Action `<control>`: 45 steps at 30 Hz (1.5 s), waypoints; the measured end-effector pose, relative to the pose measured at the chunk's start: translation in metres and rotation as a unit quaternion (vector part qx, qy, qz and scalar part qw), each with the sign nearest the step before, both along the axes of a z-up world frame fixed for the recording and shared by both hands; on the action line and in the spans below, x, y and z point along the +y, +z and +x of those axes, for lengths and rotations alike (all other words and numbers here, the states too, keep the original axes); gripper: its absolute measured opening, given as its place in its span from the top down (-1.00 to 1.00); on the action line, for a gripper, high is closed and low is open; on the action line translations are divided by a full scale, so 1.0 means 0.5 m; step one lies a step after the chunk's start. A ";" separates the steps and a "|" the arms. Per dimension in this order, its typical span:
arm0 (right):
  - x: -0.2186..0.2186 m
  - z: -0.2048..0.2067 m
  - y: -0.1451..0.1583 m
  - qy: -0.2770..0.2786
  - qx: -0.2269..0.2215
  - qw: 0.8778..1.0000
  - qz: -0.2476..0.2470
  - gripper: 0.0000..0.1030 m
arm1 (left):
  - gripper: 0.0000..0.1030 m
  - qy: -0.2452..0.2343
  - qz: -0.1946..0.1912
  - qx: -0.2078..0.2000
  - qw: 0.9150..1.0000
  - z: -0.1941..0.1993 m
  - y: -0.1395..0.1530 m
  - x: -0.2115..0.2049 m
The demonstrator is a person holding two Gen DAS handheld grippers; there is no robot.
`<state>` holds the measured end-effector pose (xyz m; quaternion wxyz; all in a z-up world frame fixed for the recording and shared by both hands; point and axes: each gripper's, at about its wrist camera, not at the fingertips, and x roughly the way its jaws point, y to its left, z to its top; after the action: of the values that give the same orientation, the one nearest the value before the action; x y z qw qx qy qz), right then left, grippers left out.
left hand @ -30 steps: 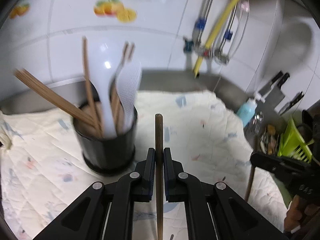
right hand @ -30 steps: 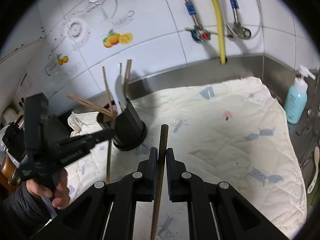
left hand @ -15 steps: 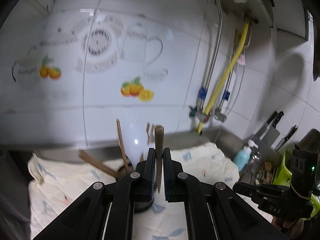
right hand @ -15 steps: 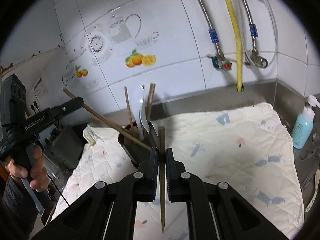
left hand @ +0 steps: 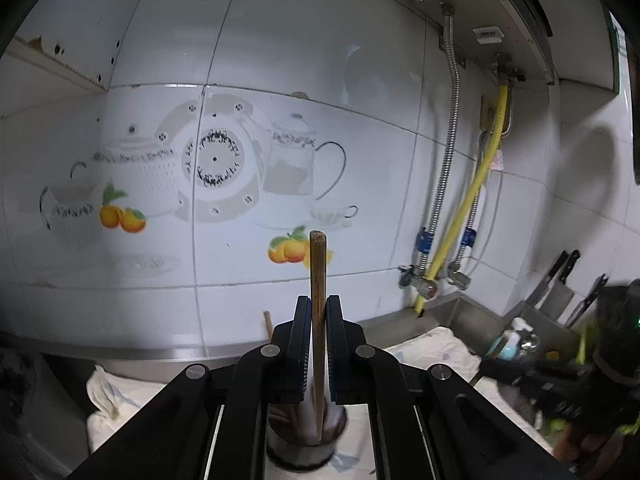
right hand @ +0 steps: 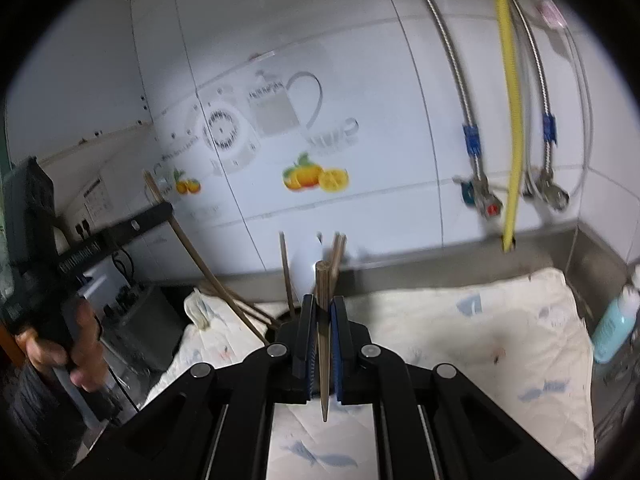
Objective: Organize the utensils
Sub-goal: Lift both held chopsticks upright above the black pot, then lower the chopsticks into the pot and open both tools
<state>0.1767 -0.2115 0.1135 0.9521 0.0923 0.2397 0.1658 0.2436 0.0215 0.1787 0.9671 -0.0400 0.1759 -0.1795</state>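
My left gripper [left hand: 319,312] is shut on a wooden chopstick [left hand: 318,280] held upright, its lower tip reaching into the black utensil holder [left hand: 306,446] directly below. The holder contains other chopsticks and a white spoon. My right gripper [right hand: 323,312] is shut on a second wooden chopstick [right hand: 322,344], its pointed tip hanging above the quilted cloth [right hand: 480,344]. In the right wrist view the holder [right hand: 286,320] sits just beyond the jaws, mostly hidden, with chopsticks and a white spoon [right hand: 306,264] sticking up. The left gripper [right hand: 92,248] shows at the left, holding its chopstick [right hand: 192,252] slanted toward the holder.
A tiled wall with fruit and teapot decals stands behind. Metal hoses and a yellow pipe [right hand: 506,100] hang at the right. A blue soap bottle [right hand: 614,328] stands at the right edge of the cloth. Knives [left hand: 560,280] hang at the far right.
Both grippers have lifted and tilted up toward the wall. The left chopstick's tip has come down into the holder. The right gripper has moved closer to the holder.
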 end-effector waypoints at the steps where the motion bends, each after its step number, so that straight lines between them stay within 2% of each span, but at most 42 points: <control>1: 0.004 0.002 0.011 0.002 -0.007 1.000 -0.001 0.82 | 0.87 0.002 0.003 -0.001 1.000 0.007 -0.004 -0.003; 8: 0.036 0.026 0.082 0.014 -0.054 0.998 -0.012 0.82 | 0.87 0.018 0.003 0.039 0.999 0.064 -0.067 0.008; 15: 0.069 0.076 0.077 0.021 -0.061 0.998 -0.013 0.82 | 0.87 0.025 0.011 0.077 0.997 0.103 -0.132 0.023; 19: 0.089 0.100 0.051 0.024 -0.053 0.998 -0.023 0.82 | 0.86 0.024 0.012 0.091 0.995 0.118 -0.156 0.030; 22: 0.102 0.119 0.018 0.029 -0.030 0.999 -0.030 0.82 | 0.86 0.024 0.011 0.103 0.994 0.128 -0.172 0.033; 33: 0.109 0.151 -0.047 0.037 0.028 0.999 -0.028 0.82 | 0.82 0.022 0.006 0.132 0.991 0.145 -0.189 0.037; 36: 0.106 0.157 -0.056 0.034 0.037 0.998 -0.033 0.80 | 0.66 0.024 0.007 0.135 0.991 0.145 -0.189 0.037; 37: 0.105 0.158 -0.058 0.033 0.038 0.998 -0.034 0.74 | 0.41 0.029 0.007 0.135 0.990 0.145 -0.189 0.037; 38: 0.102 0.158 -0.059 0.032 0.039 0.998 -0.035 0.57 | 0.16 0.032 0.005 0.133 0.991 0.144 -0.187 0.038; 41: 0.095 0.157 -0.060 0.027 0.035 0.998 -0.036 0.13 | 0.10 0.039 0.004 0.123 0.992 0.139 -0.178 0.039; 45: 0.090 0.152 -0.058 0.026 0.034 0.998 -0.039 0.10 | 0.10 0.039 0.006 0.121 0.992 0.133 -0.169 0.035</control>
<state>0.2529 -0.1664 0.0843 0.9417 0.0541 0.2807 0.1777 0.3100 0.0391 0.0940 0.9452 -0.0625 0.2907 -0.1346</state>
